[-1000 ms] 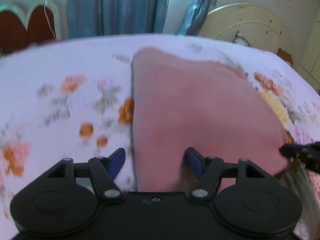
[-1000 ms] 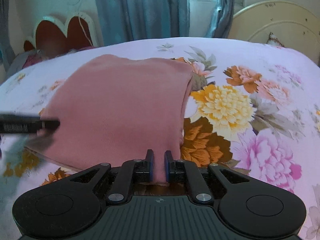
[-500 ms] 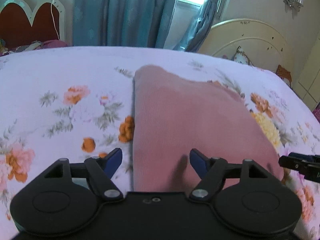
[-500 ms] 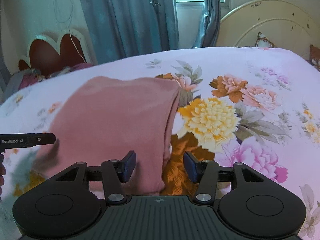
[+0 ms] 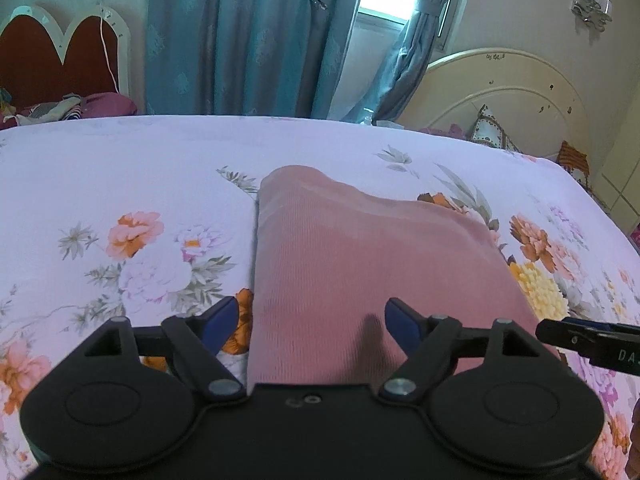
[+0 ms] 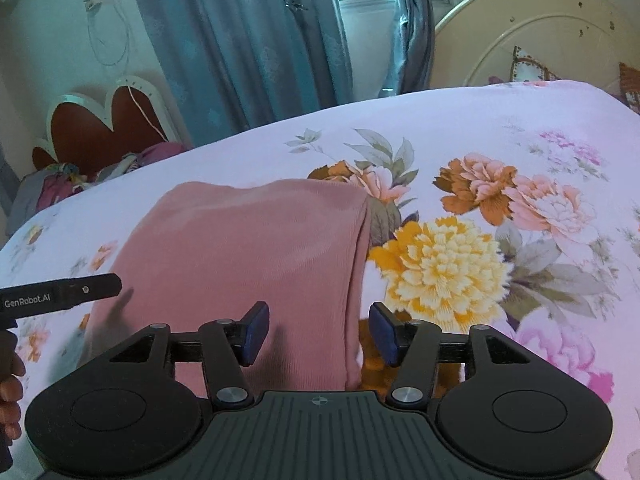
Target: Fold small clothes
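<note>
Both grippers, left gripper and right gripper, are opening, pads clear of the folded pink garment; lift straight off its near edge.

I see the pink ribbed garment folded into a flat rectangle, lying smooth on the floral bed.

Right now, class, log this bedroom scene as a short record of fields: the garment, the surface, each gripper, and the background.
garment: folded pink ribbed knit cloth, lying flat
surface: floral-print white bedsheet
left gripper: jaws opening, above cloth's near left edge, pads off the cloth
right gripper: jaws opening, above cloth's near right edge, pads off the cloth
background: teal curtains, cream round headboard
</note>
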The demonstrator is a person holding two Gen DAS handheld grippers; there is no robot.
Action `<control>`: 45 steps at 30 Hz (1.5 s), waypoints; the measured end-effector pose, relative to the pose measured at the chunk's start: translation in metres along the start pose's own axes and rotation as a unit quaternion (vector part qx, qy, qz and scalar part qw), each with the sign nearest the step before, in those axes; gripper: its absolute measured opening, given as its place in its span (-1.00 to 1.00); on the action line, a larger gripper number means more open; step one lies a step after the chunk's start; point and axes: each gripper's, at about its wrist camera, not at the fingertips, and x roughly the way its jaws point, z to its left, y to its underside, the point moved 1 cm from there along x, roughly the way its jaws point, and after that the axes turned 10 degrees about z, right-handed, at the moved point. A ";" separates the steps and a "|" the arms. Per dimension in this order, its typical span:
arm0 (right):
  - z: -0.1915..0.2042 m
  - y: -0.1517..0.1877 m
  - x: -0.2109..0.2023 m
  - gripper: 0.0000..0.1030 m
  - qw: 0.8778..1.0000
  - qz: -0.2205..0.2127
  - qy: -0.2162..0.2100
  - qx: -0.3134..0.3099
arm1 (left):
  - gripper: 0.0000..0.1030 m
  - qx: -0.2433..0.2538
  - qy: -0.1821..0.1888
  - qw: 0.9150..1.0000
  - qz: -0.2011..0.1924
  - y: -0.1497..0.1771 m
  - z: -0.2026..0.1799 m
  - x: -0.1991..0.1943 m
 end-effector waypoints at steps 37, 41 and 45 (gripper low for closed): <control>0.017 -0.042 0.026 -0.62 0.989 0.004 -0.145 0.027 | -0.27 -0.023 0.089 0.996 0.015 -0.018 0.015 0.006; 0.049 -0.042 0.015 -0.62 0.986 -0.001 -0.164 0.019 | -0.27 -0.029 0.083 0.996 -0.004 -0.015 0.039 -0.022; 0.097 -0.039 0.009 -0.62 0.985 -0.004 -0.175 0.002 | -0.27 -0.033 0.077 0.996 -0.020 -0.009 0.079 -0.054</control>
